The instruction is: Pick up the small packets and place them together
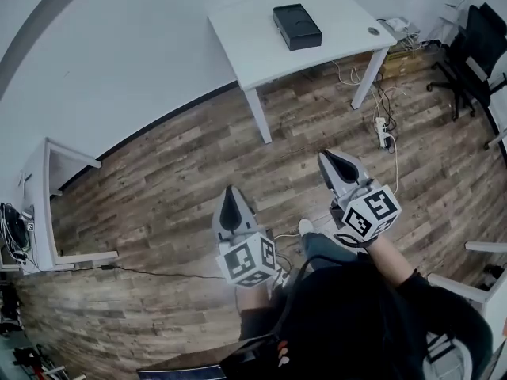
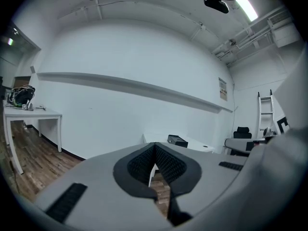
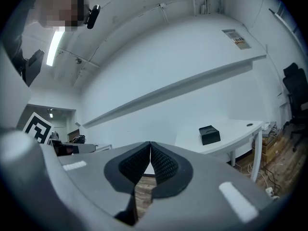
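Note:
No small packets show in any view. My left gripper [image 1: 230, 191] and right gripper [image 1: 330, 157] are held side by side over the wood floor, both pointing toward a white table [image 1: 253, 42] by the wall. A black box [image 1: 297, 26] lies on that table. In the left gripper view the gripper [image 2: 154, 146] has its dark ribbed pads pressed together with nothing between them. The right gripper [image 3: 150, 144] is likewise shut and empty, with the black box [image 3: 209, 134] on the table [image 3: 238, 129] ahead to its right.
A power strip with cables [image 1: 383, 130] lies on the floor by the table's right leg. A black office chair [image 1: 480, 50] stands at the far right. Another white desk [image 1: 38, 204] stands at the left, with gear on top [image 2: 21, 96]. A ladder [image 2: 264, 112] leans at the right.

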